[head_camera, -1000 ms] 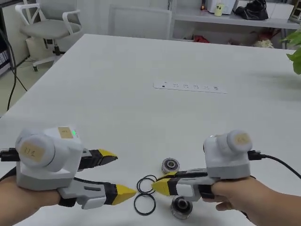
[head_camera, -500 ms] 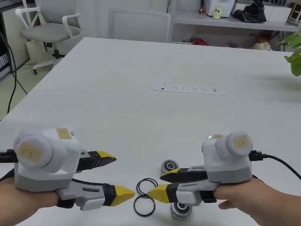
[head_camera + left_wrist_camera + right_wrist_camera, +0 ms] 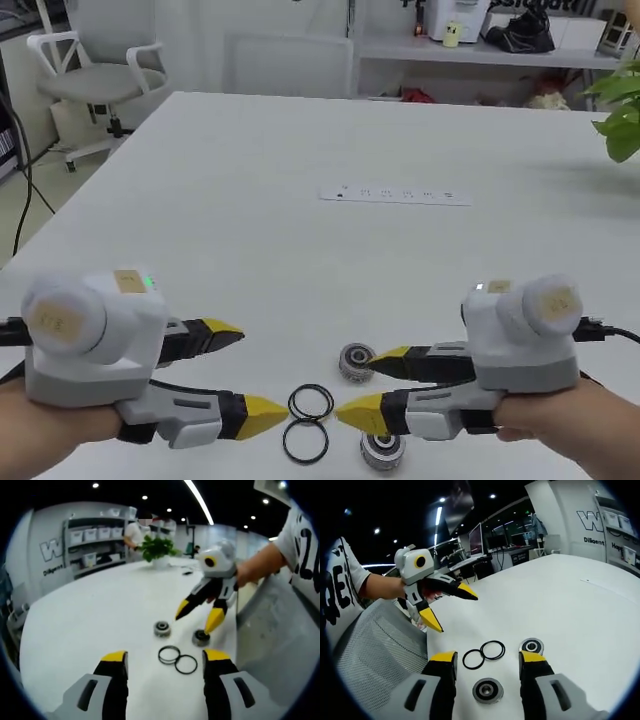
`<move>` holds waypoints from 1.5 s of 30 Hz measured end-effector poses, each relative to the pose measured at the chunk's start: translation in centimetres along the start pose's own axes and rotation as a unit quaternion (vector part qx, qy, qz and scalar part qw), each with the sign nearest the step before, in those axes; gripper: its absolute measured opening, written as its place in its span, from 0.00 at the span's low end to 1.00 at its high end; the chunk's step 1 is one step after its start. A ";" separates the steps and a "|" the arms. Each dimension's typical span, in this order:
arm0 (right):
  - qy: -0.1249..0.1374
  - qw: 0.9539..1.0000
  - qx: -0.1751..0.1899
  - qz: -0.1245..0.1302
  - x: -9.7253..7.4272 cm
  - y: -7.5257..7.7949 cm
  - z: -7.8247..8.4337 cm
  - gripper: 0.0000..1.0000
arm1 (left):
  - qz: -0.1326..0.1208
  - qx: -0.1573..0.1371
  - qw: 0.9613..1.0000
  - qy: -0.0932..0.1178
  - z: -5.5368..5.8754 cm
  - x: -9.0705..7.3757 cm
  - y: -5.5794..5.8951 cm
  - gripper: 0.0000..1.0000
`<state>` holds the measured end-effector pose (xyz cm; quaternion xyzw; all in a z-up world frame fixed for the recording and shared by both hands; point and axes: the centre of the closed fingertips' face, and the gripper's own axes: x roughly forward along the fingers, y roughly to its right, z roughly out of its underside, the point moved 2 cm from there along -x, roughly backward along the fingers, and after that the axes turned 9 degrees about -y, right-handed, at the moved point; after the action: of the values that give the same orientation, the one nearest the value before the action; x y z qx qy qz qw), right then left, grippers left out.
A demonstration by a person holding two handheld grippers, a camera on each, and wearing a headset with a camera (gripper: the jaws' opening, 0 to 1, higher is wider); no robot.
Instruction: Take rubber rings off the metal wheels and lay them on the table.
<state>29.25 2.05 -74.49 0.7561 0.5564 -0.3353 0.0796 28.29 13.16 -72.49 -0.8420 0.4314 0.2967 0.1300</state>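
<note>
Two loose black rubber rings [image 3: 311,403] [image 3: 305,441] lie side by side on the white table near its front edge. One metal wheel [image 3: 356,362] lies flat just right of them. A second wheel [image 3: 382,450] with a dark rim sits closer to me. My left gripper [image 3: 250,370] hovers open, left of the rings. My right gripper [image 3: 367,385] is open too, with its lower tip above the near wheel. In the right gripper view the near wheel [image 3: 487,690] lies between my open right gripper [image 3: 488,656] jaws. In the left gripper view the rings [image 3: 169,654] lie just ahead of my open left gripper [image 3: 165,656].
A white power strip [image 3: 395,195] lies mid-table. An office chair [image 3: 95,70] stands beyond the far left corner. A green plant [image 3: 615,110] is at the right edge, and shelves line the back wall. The table's front edge is close under my hands.
My right gripper has drawn back to the right, away from the rings, and its jaws have spread wider. The left gripper has stayed where it was. The head camera tilted slightly.
</note>
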 end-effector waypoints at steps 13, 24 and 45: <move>0.017 0.999 -0.010 0.032 -3.4 0.6 1.2 0.58 | -0.003 0.003 1.000 0.001 -0.5 -0.6 0.5 0.66; 0.018 0.998 -0.012 0.054 -5.1 0.8 2.7 0.65 | 0.001 0.008 1.000 0.000 -0.8 -0.5 1.1 0.72; -0.007 0.996 -0.030 0.081 -6.2 0.6 5.0 0.70 | -0.006 0.025 1.000 -0.005 0.0 -0.7 1.8 0.81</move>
<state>26.74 -5.55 -74.82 0.7935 0.5025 -0.3163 0.1331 26.57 12.53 -71.98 -0.8395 0.4332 0.2893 0.1548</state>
